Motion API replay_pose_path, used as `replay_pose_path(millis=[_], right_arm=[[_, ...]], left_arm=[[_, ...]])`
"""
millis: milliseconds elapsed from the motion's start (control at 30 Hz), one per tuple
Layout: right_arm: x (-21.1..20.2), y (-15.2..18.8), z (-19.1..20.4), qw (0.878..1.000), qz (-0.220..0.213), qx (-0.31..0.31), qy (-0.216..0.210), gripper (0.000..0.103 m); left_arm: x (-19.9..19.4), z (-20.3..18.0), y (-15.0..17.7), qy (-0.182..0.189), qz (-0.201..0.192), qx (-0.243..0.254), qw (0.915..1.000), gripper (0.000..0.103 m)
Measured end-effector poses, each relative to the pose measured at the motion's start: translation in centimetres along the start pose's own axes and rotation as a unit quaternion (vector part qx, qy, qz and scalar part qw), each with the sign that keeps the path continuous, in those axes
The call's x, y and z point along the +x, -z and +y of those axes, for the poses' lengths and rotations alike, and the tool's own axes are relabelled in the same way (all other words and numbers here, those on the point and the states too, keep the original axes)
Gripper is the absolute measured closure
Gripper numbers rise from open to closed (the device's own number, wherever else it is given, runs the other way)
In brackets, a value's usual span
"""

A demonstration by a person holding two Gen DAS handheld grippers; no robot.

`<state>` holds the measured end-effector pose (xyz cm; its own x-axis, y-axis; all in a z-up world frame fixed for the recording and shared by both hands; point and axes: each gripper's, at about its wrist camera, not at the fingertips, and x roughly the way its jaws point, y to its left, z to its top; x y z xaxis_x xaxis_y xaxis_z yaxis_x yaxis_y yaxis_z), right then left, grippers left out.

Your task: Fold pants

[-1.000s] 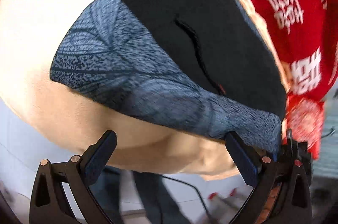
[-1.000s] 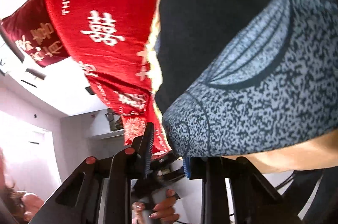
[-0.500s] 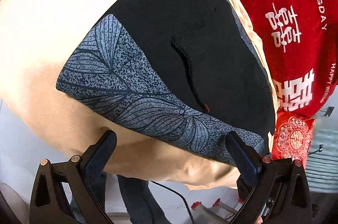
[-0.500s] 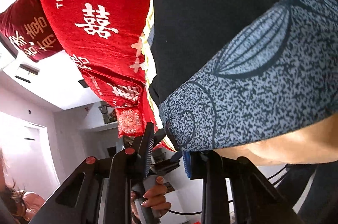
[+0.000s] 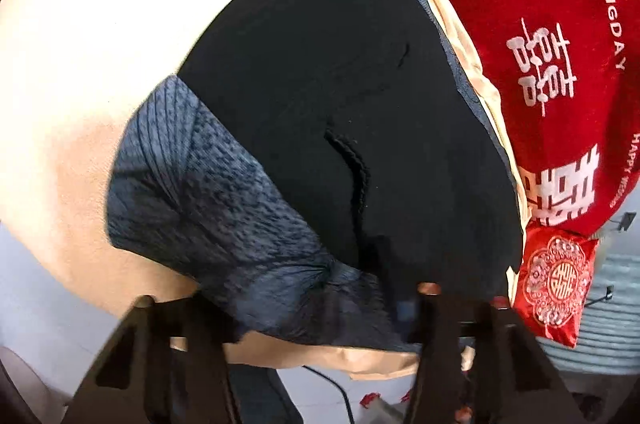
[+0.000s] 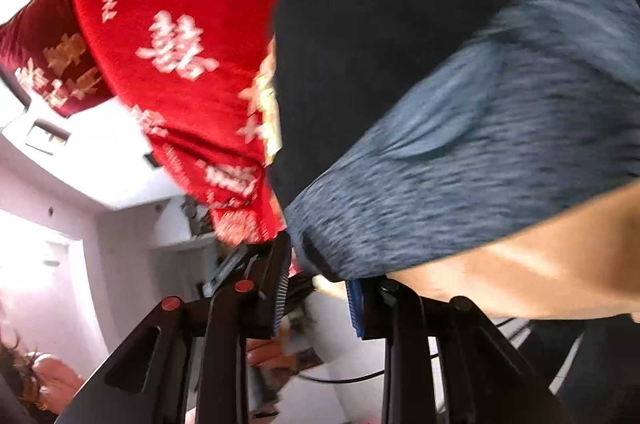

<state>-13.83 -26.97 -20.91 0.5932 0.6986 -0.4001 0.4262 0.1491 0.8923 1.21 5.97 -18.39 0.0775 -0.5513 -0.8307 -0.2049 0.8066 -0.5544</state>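
Left tool (image 5: 320, 308) has just closed, clamped on the pants (image 5: 340, 127) hem at six o'clock for folding; right tool (image 6: 318, 294) jaws apart, empty.

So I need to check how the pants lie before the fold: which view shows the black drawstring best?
The left wrist view: the drawstring lies uncovered on the black part of the pants, whole and fairly sharp. The right wrist view shows blurred pants, with no drawstring visible.

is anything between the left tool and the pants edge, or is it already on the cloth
Nothing visible stands between them. The left tool has just been closing, and the blue patterned hem of the pants is bunched between its fingers at the near edge of the beige sheet. The red blanket lies off to the side.
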Motion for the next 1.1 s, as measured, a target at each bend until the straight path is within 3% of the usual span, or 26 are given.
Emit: replay_pose_path(millis=[33, 133, 233, 300, 333, 400, 533, 700, 867, 1100], right_arm=[[-0.3, -0.1, -0.9, 1.0, -0.008, 0.009, 0.003, 0.071], [-1.4, -0.2, -3.3, 0.998, -0.039, 0.039, -0.003, 0.058], [-1.8, -0.2, -5.1, 0.993, -0.066, 0.088, -0.051, 0.057], [-2.0, -0.1, -4.9, 0.99, -0.079, 0.101, -0.063, 0.07], [-2.3, -0.1, -4.5, 0.989, -0.088, 0.104, -0.062, 0.091], [-3.2, 0.0, -3.0, 0.99, -0.096, 0.1, -0.037, 0.094], [-5.0, -0.2, 3.0, 0.995, -0.082, 0.023, 0.044, 0.096], [-5.7, -2.1, 10.2, 0.989, -0.048, -0.066, 0.119, 0.096], [-5.2, -7.0, 14.4, 0.985, -0.007, -0.088, 0.149, 0.095], [-0.7, -18.7, 17.5, 0.977, 0.057, -0.091, 0.185, 0.092]], left_arm=[[0.0, 0.0, 0.0, -0.004, 0.004, 0.01, 0.9999, 0.072], [-0.2, -0.6, -0.1, -0.013, 0.01, 0.039, 0.9991, 0.072], [-0.7, -1.3, -0.3, -0.017, 0.013, 0.063, 0.9978, 0.072], [-1.2, -1.6, -0.3, -0.021, 0.014, 0.074, 0.9969, 0.072], [-1.4, -1.7, -0.4, -0.026, 0.014, 0.081, 0.9963, 0.072], [-1.7, -1.9, -0.5, -0.035, 0.014, 0.092, 0.995, 0.072], [-2.7, -2.6, -0.5, -0.043, 0.017, 0.101, 0.9938, 0.072], [-5.1, -5.0, -1.2, -0.036, 0.002, 0.12, 0.9921, 0.072], [-6.3, -9.2, -3.9, -0.035, -0.027, 0.144, 0.9886, 0.072], [-4.2, -15.1, -11.2, -0.058, -0.073, 0.146, 0.985, 0.072]])
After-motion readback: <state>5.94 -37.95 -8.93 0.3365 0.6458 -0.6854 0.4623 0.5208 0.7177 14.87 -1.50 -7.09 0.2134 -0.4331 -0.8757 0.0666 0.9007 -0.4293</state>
